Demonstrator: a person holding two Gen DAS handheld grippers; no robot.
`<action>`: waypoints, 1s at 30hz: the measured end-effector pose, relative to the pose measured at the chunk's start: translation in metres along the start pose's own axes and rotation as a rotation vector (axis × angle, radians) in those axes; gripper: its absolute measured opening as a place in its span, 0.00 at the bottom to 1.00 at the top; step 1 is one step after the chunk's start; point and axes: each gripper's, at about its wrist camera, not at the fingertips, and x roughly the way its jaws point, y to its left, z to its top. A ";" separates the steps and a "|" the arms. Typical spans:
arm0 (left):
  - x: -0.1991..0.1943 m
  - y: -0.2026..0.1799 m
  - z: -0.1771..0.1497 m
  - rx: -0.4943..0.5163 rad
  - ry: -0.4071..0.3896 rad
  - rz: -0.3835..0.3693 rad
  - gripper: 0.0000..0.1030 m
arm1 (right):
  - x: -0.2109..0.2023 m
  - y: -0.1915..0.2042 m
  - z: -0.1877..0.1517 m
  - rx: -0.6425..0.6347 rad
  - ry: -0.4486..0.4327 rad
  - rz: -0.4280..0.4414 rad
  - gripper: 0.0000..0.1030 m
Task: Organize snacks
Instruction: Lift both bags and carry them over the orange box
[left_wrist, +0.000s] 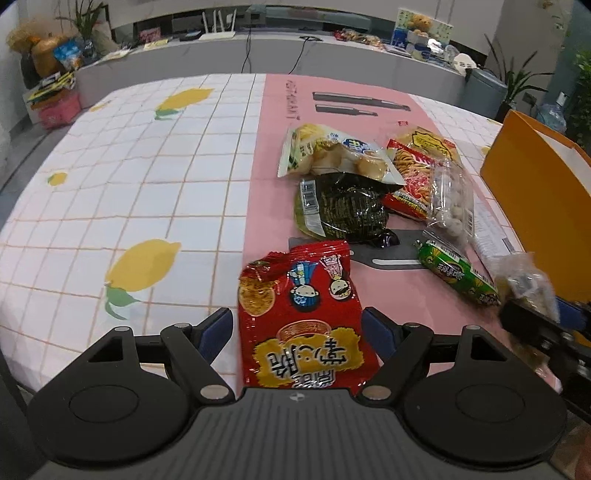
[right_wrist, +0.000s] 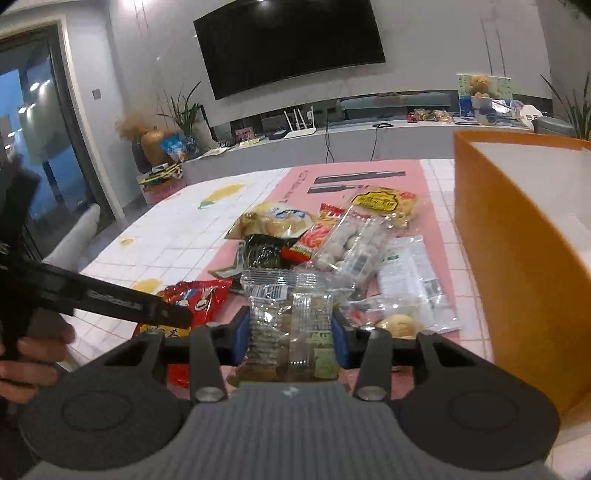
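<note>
The right gripper (right_wrist: 291, 325) has its fingers closed on a clear pouch (right_wrist: 288, 325) of small wrapped snacks, held above the table's (left_wrist: 147, 184) near right part beside the orange box (right_wrist: 517, 266); its contents are too blurred to name. The left gripper (left_wrist: 297, 328) has its fingers wide open astride a red bag (left_wrist: 303, 317) lying flat on the pink mat (left_wrist: 266, 147), not pressing it. Beyond lies a heap of packets, overlapping so that several are half hidden. The table wears a lemon-print grid cloth. Only the right wrist view shows a wall television (right_wrist: 288, 40), a dark glass door and a person's hand (right_wrist: 26, 354) at the left edge.
</note>
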 end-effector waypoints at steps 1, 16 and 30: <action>0.004 -0.001 0.001 -0.012 0.013 0.001 0.91 | -0.002 0.000 0.001 0.000 -0.003 -0.001 0.42; 0.033 -0.025 0.000 0.041 0.078 0.061 0.98 | -0.014 0.004 0.005 -0.014 -0.041 0.011 0.42; -0.015 -0.026 -0.006 0.015 0.000 -0.011 0.86 | -0.040 0.002 0.023 0.001 -0.112 0.034 0.42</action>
